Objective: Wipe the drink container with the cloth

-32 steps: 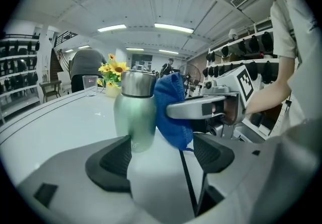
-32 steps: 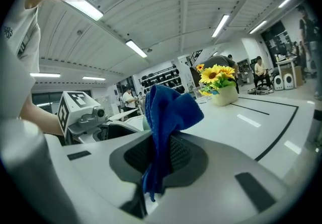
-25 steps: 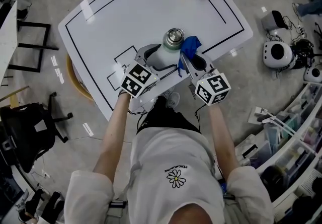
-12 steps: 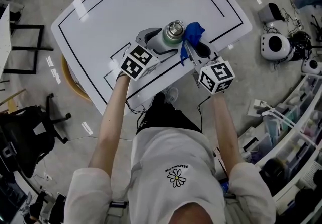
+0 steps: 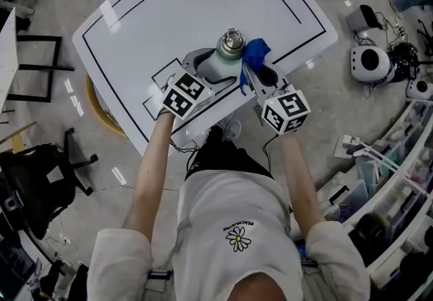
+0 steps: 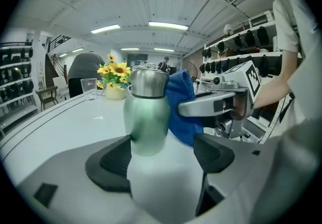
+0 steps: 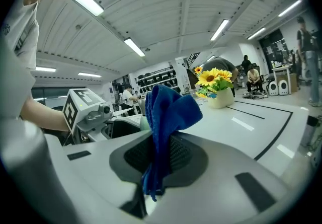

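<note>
Left hand-held gripper (image 5: 206, 75) clenched on upright green-white bottle (image 5: 228, 57), upper centre of head view at tabletop (image 5: 169, 9) near edge; right hand-held gripper (image 5: 259, 76) pinching blue cloth (image 5: 255, 55) touching bottle's right side.

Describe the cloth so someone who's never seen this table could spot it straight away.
Find the white table with black lines; near the edge closest to the person, the left gripper holds a pale green, steel-capped bottle. Just right of it, the cloth is bunched in the right gripper. It is the only deep blue thing there.
</note>
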The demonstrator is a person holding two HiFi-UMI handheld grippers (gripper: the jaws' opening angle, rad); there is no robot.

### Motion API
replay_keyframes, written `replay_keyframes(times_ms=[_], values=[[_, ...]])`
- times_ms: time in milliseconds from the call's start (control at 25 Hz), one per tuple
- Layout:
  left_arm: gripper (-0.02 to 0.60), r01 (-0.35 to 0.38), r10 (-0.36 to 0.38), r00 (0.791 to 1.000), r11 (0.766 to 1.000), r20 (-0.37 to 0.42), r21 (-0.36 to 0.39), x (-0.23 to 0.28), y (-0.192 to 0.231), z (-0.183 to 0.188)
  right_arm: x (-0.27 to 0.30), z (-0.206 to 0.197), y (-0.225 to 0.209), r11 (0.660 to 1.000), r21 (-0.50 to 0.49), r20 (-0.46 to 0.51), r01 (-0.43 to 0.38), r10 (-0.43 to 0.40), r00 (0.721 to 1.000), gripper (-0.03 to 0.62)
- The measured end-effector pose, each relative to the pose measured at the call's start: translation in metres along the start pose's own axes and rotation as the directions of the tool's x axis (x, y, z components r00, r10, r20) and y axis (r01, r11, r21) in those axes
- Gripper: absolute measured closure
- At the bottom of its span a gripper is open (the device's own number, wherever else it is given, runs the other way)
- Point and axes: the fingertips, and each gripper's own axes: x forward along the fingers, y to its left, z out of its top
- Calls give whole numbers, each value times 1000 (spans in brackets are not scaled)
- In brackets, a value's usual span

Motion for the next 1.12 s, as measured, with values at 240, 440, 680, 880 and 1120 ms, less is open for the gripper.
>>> replay_keyframes(times_ms=[240, 440, 680, 880, 1120], values=[[209, 3, -3, 1000, 1000, -2, -22, -11, -22, -8, -2, -5, 21, 999, -3, -5, -46, 46, 999, 553], [209, 7, -7, 1000, 1000, -1, -19, -12, -25, -9, -2, -6, 24, 998, -4, -11, -56, 56, 998, 553], [198, -49, 50, 997, 998, 50, -37, -18, 13, 3, 0, -4, 23, 998, -15, -15, -61, 61, 998, 553], [189, -12, 13, 999, 1000, 50, -12, -3, 27, 16, 2, 0, 14, 999, -23, -13, -44, 43, 999, 553], [190, 14, -14, 1000, 1000, 1, 20, 11, 23, 7, 10, 6, -9, 999, -47, -14, -11, 11, 1000, 553]])
